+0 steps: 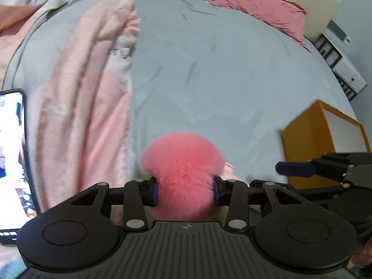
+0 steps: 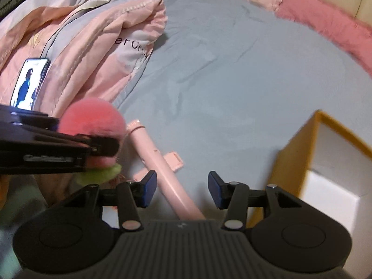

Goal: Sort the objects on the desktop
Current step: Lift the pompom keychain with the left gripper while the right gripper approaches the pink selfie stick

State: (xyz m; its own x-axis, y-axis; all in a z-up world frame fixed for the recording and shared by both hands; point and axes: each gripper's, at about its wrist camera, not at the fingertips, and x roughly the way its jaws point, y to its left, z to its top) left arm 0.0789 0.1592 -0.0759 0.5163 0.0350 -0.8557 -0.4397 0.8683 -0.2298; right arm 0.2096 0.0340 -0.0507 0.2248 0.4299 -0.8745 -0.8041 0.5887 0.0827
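My left gripper (image 1: 186, 191) is shut on a fluffy pink pom-pom (image 1: 183, 174) and holds it above the grey bed sheet. In the right wrist view the pom-pom (image 2: 93, 118) shows at the left, with a green fluffy part (image 2: 102, 174) below it. My right gripper (image 2: 181, 190) is open and empty, its jaws on either side of a pink stick-shaped object (image 2: 160, 169) lying on the sheet. An orange box with a white inside (image 2: 325, 162) stands open at the right; it also shows in the left wrist view (image 1: 325, 139).
A pink quilt (image 2: 93, 46) is bunched at the left, with a lit phone (image 2: 30, 83) on it. Pink pillows (image 1: 255, 7) lie at the bed's head. A white drawer unit (image 1: 344, 65) stands beside the bed.
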